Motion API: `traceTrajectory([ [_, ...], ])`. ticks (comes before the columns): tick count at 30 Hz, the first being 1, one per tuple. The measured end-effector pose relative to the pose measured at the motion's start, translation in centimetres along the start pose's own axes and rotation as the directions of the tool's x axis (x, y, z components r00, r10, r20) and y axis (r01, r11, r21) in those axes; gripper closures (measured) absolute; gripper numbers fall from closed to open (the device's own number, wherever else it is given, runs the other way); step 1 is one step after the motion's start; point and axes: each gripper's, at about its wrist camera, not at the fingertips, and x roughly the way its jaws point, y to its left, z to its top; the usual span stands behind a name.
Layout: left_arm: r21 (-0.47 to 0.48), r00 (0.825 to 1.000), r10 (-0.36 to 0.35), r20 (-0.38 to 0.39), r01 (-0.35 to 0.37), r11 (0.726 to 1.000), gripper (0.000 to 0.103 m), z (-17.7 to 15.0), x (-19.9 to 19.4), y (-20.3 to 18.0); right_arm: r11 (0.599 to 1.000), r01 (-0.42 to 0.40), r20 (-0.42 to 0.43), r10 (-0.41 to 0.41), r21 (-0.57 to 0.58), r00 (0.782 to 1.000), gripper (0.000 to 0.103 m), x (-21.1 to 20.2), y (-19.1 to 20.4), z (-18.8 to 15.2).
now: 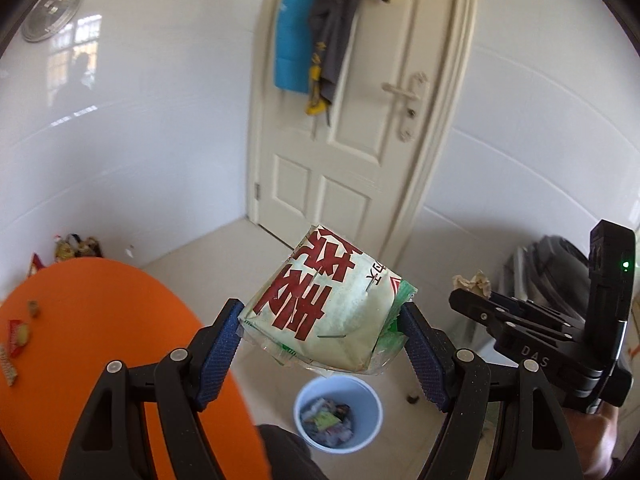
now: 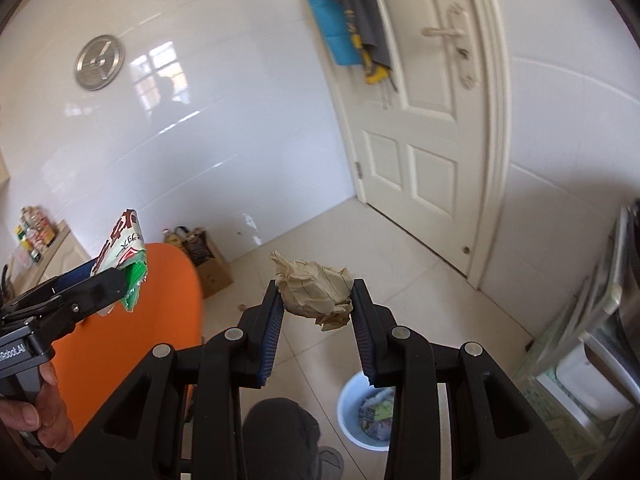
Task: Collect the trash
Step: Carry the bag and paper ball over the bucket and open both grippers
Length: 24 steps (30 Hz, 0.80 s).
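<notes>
The left gripper [image 1: 322, 330] is clamped on a red-lettered snack wrapper [image 1: 320, 304], and the right gripper [image 2: 318, 312] pinches a crumpled paper ball [image 2: 316, 290]. Both hang above the floor, short of the blue waste bin [image 2: 362, 412]. Released here, either could miss its rim.

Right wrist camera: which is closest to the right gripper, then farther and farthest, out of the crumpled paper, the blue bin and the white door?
1. Crumpled paper: held between the fingers of the right gripper.
2. Blue bin: on the floor below, slightly right.
3. White door: across the room, upper right.
</notes>
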Motion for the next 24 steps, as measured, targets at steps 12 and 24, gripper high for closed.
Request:
traceTrajectory([
  [12, -0.064, 0.92, -0.113, -0.375, 0.096, 0.993, 0.03, 1.3, 16.4, -0.7, 0.985, 0.087, -0.236, -0.049, 0.151, 0.971, 0.069, 8.5, -9.4, -5.1],
  [24, -0.052, 0.822, -0.089, -0.563, 0.072, 0.996, 0.027, 2.2, 27.7, -0.7, 0.969, 0.126, -0.391, -0.035, 0.211, 0.92, 0.059, 14.5, -13.3, -9.3],
])
